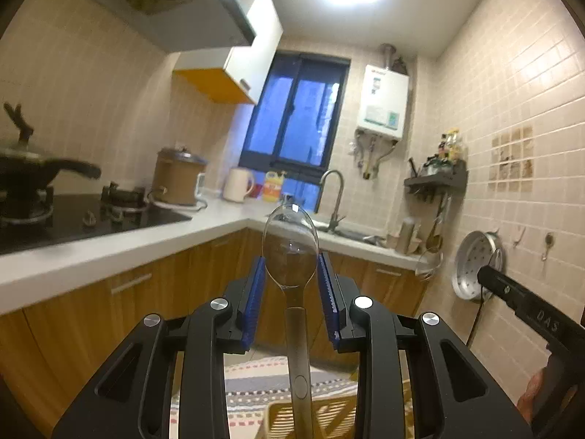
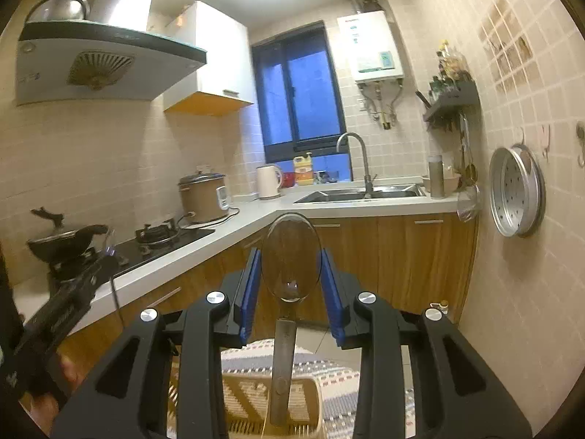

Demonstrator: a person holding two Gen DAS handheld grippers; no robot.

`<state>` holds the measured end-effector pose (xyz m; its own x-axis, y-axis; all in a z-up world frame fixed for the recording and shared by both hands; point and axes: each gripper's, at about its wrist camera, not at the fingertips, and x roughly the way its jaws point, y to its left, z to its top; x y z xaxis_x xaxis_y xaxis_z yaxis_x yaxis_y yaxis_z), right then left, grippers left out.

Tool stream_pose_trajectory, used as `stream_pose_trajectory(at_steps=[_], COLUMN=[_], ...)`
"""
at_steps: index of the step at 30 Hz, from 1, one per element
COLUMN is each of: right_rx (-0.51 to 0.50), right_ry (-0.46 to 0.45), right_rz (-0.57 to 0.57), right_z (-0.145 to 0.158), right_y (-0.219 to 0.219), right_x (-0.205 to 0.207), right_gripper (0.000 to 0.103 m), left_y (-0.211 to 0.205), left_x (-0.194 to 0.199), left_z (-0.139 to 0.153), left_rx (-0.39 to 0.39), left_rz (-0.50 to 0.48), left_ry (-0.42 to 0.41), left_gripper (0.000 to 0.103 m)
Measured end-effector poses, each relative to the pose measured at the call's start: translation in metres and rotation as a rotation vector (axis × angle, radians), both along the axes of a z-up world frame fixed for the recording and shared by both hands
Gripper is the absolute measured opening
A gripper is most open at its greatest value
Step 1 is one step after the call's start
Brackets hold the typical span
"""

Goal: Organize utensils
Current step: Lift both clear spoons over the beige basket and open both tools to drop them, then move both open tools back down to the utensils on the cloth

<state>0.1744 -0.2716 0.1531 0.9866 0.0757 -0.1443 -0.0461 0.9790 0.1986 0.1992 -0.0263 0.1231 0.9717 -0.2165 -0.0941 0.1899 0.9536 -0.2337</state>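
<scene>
My left gripper (image 1: 290, 261) is shut on a clear plastic spoon (image 1: 290, 245); its bowl sits between the blue pads and its handle runs down toward the camera. My right gripper (image 2: 291, 258) is shut on a second clear plastic spoon (image 2: 291, 252) held the same way, bowl up. Both are held in mid-air above a yellow slatted basket (image 2: 303, 402), which also shows low in the left wrist view (image 1: 329, 417). The right gripper's body shows at the right edge of the left wrist view (image 1: 530, 314). The left gripper's body shows at the left of the right wrist view (image 2: 65, 300).
A white L-shaped counter (image 2: 256, 216) carries a gas hob with a black wok (image 2: 62, 241), a brown rice cooker (image 2: 203, 197), a kettle (image 2: 268, 181) and a sink with a tap (image 2: 360, 192). A steamer tray (image 2: 515, 195) hangs on the right wall. A patterned rug (image 1: 256, 384) covers the floor.
</scene>
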Motion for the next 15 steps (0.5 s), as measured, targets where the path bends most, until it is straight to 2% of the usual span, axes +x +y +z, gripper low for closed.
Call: stream_pose_trajectory(at_steps=[7, 11, 12, 14, 15], right_rx=[-0.08, -0.102, -0.103, -0.093, -0.088], right_ry=[0.018, 0.021, 0.027, 0.025, 0.027], right_rz=[-0.033, -0.046, -0.045, -0.042, -0.035], right_z=[-0.044, -0.058, -0.06, -0.059, -0.059], right_y=[0.018, 0.024, 0.024, 0.025, 0.024], right_x=[0.023, 0.017, 0.014, 0.003, -0.002], right_gripper=[0.03, 0.031, 0.033, 0.049, 0.051], left_y=[0.005, 0.005, 0.006, 0.009, 0.011], left_x=[0.014, 0.01, 0.008, 0.001, -0.002], left_z=[-0.031, -0.039, -0.04, -0.039, -0.039], left_rx=[0.019, 0.032, 0.033, 0.028, 0.026], left_rz=[0.022, 0.012, 0.003, 0.003, 0.001], left_ry=[0.037, 0.042, 0.05, 0.06, 0.069], left_gripper=[0.027, 0.029, 0.029, 0.031, 0.037])
